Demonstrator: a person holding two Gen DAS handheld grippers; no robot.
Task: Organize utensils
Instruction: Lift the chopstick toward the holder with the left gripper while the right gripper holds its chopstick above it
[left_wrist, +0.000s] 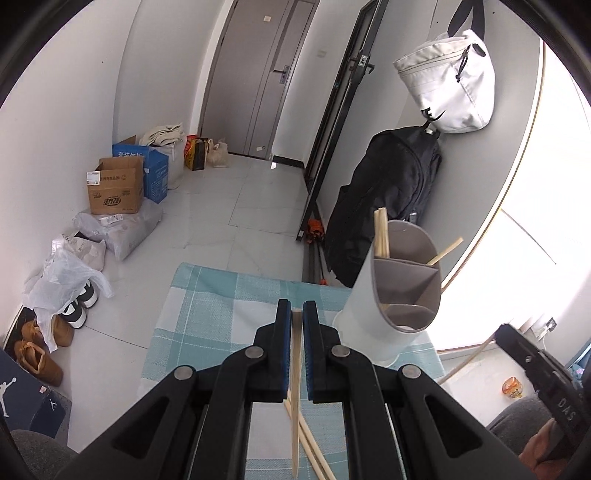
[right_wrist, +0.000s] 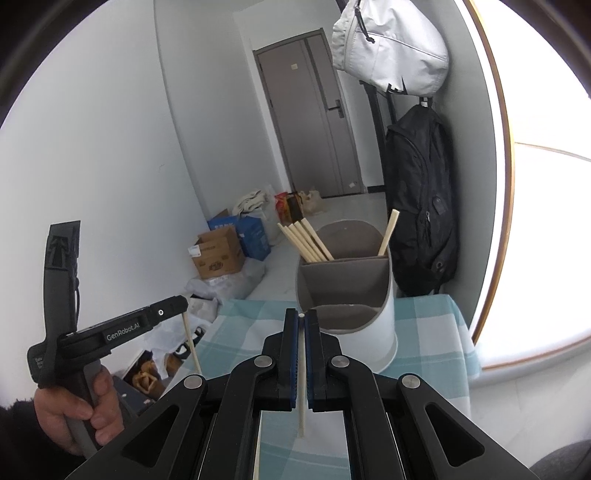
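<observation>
A white utensil holder (left_wrist: 373, 314) (right_wrist: 369, 321) with grey inner compartments stands on a small table under a blue checked cloth (left_wrist: 207, 317) (right_wrist: 424, 317). Several wooden chopsticks (right_wrist: 306, 242) lean in its back left compartment, and one more (right_wrist: 388, 232) leans at the back right. My left gripper (left_wrist: 297, 314) is shut on a wooden chopstick (left_wrist: 295, 406), held above the cloth left of the holder. More chopsticks (left_wrist: 314, 450) lie on the cloth below it. My right gripper (right_wrist: 302, 321) is shut on a pale chopstick (right_wrist: 303, 387) just in front of the holder.
A black backpack (left_wrist: 388, 199) (right_wrist: 421, 206) and a white bag (left_wrist: 450, 81) (right_wrist: 388, 48) hang on the wall behind the table. Cardboard boxes (left_wrist: 114, 188), bags and shoes (left_wrist: 40, 347) line the floor at the left. A grey door (left_wrist: 258, 77) closes the hallway.
</observation>
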